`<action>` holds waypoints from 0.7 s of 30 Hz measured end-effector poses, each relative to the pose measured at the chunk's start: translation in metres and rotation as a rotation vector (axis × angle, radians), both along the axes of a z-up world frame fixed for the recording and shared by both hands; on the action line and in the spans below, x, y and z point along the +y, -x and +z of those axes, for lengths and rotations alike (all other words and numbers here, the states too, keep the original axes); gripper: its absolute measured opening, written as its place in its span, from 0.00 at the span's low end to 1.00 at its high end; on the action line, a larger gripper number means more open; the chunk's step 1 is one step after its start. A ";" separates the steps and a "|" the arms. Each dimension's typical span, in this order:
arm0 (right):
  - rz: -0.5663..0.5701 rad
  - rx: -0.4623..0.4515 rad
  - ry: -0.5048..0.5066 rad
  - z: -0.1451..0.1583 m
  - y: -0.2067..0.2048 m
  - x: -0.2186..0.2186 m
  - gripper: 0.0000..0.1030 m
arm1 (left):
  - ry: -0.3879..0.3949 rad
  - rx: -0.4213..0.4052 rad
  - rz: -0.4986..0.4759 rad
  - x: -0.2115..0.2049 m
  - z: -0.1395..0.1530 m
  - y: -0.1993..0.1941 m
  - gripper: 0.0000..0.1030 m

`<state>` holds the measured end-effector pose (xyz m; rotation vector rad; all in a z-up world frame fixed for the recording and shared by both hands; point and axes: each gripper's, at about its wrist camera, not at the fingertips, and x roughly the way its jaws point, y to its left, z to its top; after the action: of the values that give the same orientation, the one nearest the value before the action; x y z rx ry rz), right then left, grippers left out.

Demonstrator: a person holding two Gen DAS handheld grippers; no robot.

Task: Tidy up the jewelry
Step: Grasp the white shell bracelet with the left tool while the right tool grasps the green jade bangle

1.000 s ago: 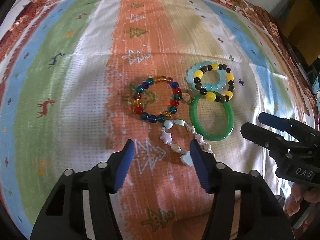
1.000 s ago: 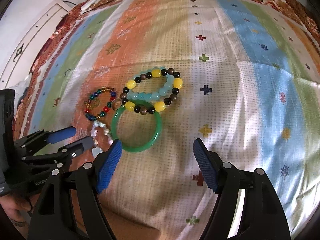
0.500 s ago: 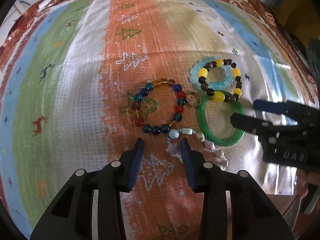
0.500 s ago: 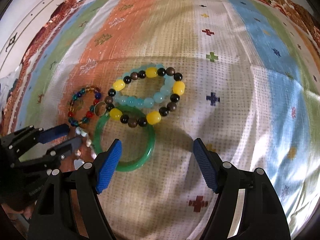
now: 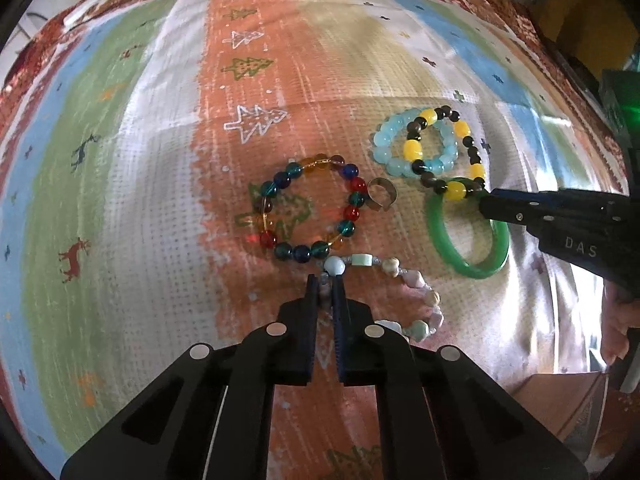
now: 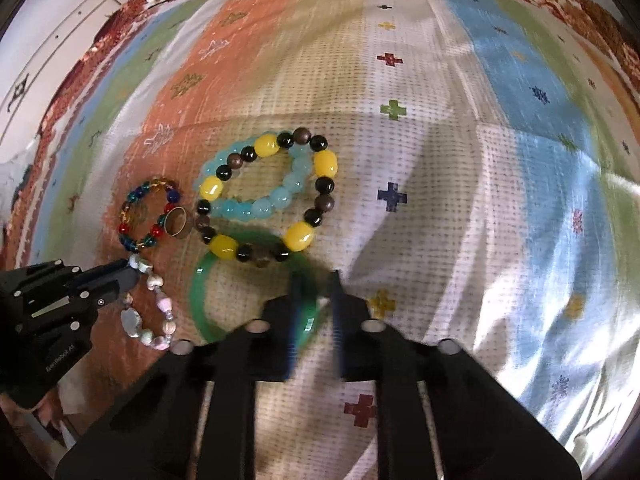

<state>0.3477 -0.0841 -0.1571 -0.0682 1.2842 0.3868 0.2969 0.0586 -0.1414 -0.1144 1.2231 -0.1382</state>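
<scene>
Jewelry lies on a striped cloth. My left gripper (image 5: 326, 280) is shut on the pastel stone-and-shell bracelet (image 5: 416, 280), pinching it near its pale blue bead. My right gripper (image 6: 316, 280) has closed around the rim of the green bangle (image 6: 200, 300); its fingers are blurred. A multicoloured glass bead bracelet (image 5: 308, 208), a metal ring (image 5: 382, 198), a light blue bead bracelet (image 5: 394, 160) and a yellow-and-black bead bracelet (image 5: 460, 156) lie close together. The yellow-and-black one overlaps the light blue one and the bangle (image 5: 468, 236).
The patterned cloth (image 5: 140, 160) covers the whole surface, with a floral border at the far edge. A white cabinet (image 6: 48, 60) stands beyond the cloth at the left of the right wrist view. Dark objects sit past the cloth's right edge (image 5: 616, 92).
Both grippers moved forward and down and closed: the left from wide open onto the pastel bracelet, the right from wide open onto the green bangle's rim.
</scene>
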 end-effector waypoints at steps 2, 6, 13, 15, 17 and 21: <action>0.019 -0.001 0.001 0.002 0.002 0.000 0.08 | 0.010 0.000 0.002 0.001 0.001 0.002 0.06; 0.031 0.002 -0.006 0.005 0.006 -0.002 0.08 | 0.013 -0.005 0.010 0.002 0.004 0.006 0.06; 0.043 -0.032 0.009 0.018 0.015 -0.006 0.08 | 0.019 -0.044 -0.011 -0.005 0.024 0.013 0.06; 0.062 -0.051 0.028 0.023 0.021 -0.004 0.08 | 0.013 -0.047 -0.014 -0.007 0.026 0.015 0.06; 0.066 -0.056 0.024 0.026 0.023 -0.006 0.08 | 0.023 -0.055 -0.005 -0.007 0.030 0.016 0.06; 0.054 -0.065 0.004 0.034 0.029 -0.011 0.08 | 0.010 -0.075 0.010 -0.007 0.039 0.017 0.06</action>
<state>0.3187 -0.0950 -0.1232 -0.1181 1.2205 0.4248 0.2803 0.0517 -0.1020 -0.1233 1.1468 -0.1390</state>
